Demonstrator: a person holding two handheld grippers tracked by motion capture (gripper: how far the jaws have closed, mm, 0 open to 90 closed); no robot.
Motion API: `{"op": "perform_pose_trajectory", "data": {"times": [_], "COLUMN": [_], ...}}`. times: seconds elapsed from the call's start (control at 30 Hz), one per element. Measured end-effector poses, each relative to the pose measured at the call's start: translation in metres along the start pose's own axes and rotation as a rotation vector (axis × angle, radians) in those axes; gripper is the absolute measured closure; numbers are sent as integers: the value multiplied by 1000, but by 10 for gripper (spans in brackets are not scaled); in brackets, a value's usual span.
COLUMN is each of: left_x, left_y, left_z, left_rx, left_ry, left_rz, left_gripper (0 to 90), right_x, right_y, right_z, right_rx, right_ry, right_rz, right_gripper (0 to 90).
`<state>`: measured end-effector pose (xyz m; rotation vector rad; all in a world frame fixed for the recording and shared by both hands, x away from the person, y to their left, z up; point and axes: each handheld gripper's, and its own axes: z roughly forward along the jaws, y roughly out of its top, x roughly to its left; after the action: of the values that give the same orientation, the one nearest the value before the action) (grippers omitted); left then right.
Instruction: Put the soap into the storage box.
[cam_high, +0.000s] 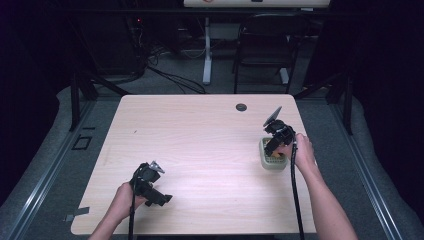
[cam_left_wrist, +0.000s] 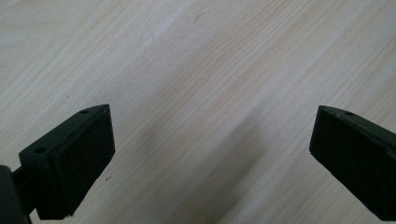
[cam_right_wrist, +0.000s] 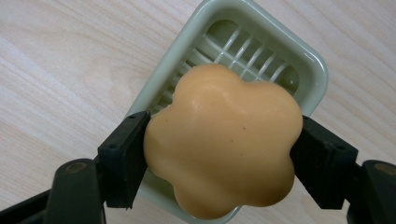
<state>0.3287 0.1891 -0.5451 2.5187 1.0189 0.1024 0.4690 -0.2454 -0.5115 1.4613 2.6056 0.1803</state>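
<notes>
We find the right gripper (cam_right_wrist: 222, 154) clamped on the soap (cam_right_wrist: 224, 140) over the dish (cam_right_wrist: 308, 65); left gripper (cam_left_wrist: 210, 154) apart, empty. Slick soap may slip and miss the dish.

Tabletop (cam_high: 200, 150): carries everything named here.
Dish (cam_high: 272, 156): on the tabletop's right side, about midway between near and far edges.
Soap (cam_right_wrist: 224, 140): above the dish, clamped on two sides by the right gripper's jaws.
Right gripper (cam_high: 276, 145): over the dish, its hand (cam_high: 300, 152) just right of it.
Left gripper (cam_high: 152, 187): near-left part of the tabletop, well apart from the dish, jaws spread over bare tabletop.
Hole (cam_high: 241, 107): far edge, right of centre, behind the dish.
</notes>
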Motion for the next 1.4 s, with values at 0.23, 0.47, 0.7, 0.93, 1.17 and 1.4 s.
{"op": "perform_pose_trajectory", "data": {"times": [0.23, 0.47, 0.7, 0.93, 1.17, 1.4], "left_x": [0, -1, -1, -1, -3, -2], "left_y": [0, 0, 0, 1, 1, 1], "left_z": [0, 1, 1, 1, 2, 2], "left_rx": [2, 3, 7, 10, 18, 17], "left_ry": [-1, -2, -3, -4, -8, -9], "left_rz": [2, 6, 10, 11, 17, 16], "left_gripper": [0, 0, 0, 0, 0, 0], "right_x": [0, 0, 1, 0, 3, 3], "right_y": [2, 2, 0, 1, 1, 0], "right_z": [4, 5, 9, 9, 10, 5], "right_rx": [26, 39, 7, 32, 11, 16], "right_ry": [-11, -24, -20, -30, -36, -39], "right_rz": [-23, -35, -4, -23, -12, -15], "right_gripper": [263, 263, 262, 261, 260, 257]}}
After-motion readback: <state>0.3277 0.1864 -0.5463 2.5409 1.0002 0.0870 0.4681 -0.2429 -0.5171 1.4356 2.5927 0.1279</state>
